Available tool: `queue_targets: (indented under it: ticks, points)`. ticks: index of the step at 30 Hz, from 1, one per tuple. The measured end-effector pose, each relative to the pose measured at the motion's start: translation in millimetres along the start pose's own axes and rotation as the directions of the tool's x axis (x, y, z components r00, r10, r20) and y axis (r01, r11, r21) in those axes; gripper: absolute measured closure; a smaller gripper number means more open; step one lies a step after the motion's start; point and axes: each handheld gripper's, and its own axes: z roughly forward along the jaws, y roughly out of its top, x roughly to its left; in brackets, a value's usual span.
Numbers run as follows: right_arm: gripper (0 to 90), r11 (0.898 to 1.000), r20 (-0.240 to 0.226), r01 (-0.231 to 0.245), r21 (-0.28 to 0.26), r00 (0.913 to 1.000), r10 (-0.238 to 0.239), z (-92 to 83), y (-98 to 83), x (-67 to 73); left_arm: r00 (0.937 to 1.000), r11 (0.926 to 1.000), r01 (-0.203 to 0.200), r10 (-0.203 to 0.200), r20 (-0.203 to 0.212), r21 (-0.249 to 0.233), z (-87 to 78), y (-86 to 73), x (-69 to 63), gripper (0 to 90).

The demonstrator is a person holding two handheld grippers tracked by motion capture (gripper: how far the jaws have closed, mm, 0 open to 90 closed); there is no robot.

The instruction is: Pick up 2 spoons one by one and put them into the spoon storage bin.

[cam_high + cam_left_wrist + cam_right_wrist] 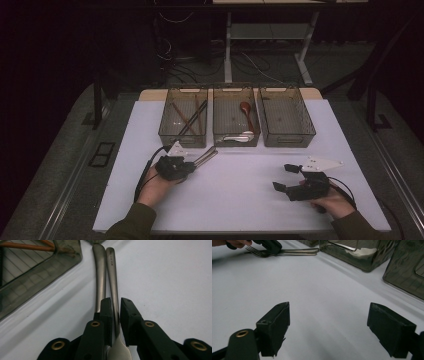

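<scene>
Two slim grey metal forks (pixel 107 277) lay side by side just before the left smoked-plastic bin (pixel 183 117). Left gripper (pixel 115 311): jaws nipped on one handle by its neck. Right gripper (pixel 329 327): wide, empty. Judged stiff, light, slippery; grip mid-handle.

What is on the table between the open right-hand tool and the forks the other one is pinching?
Nothing: in the right gripper view, bare white table stretches from the right gripper to the two grey metal forks at the left gripper.
</scene>
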Motion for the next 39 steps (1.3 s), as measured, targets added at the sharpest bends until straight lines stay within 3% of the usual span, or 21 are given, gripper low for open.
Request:
queue_targets:
  ticks: [11,18,23,26,31,39]
  points:
    - [18.0,0.999,0.022,-0.032,-0.005,0.9992,0.033,-1.1,1.5,-3.7,0.9994,0.9994,-0.029,0.029,-0.017,0.019,1.7,0.9,-4.2,83.9]
    - [17.9,0.999,0.036,-0.054,-0.001,0.9979,0.054,-0.9,1.8,-8.2,0.9991,0.999,-0.041,0.041,-0.005,0.02,0.9,0.7,-5.0,84.3]
    - [17.9,0.997,0.004,-0.073,0.019,0.9973,0.073,-3.3,4.7,-12.3,0.9983,0.9983,-0.058,0.057,0.007,0.013,-2.4,1.8,-9.6,84.4]
    - [12.4,0.998,-0.013,-0.055,0.013,0.9984,0.055,-5.2,8.3,-12.3,0.9975,0.9975,-0.07,0.07,0.01,-0.006,-6.3,2.9,-12.3,84.5]
    - [14.0,0.999,-0.076,-0.031,0.042,0.9965,0.034,-5.9,13.2,-12.0,0.9943,0.9946,-0.097,0.098,0.041,-0.039,-12.1,6.2,-18.8,84.6]
    - [14.0,0.998,-0.109,0.012,0.066,0.994,-0.004,-1.6,20.4,-8.1,0.9804,0.9828,-0.167,0.174,0.093,-0.079,-14.6,22.5,-34.6,84.6]
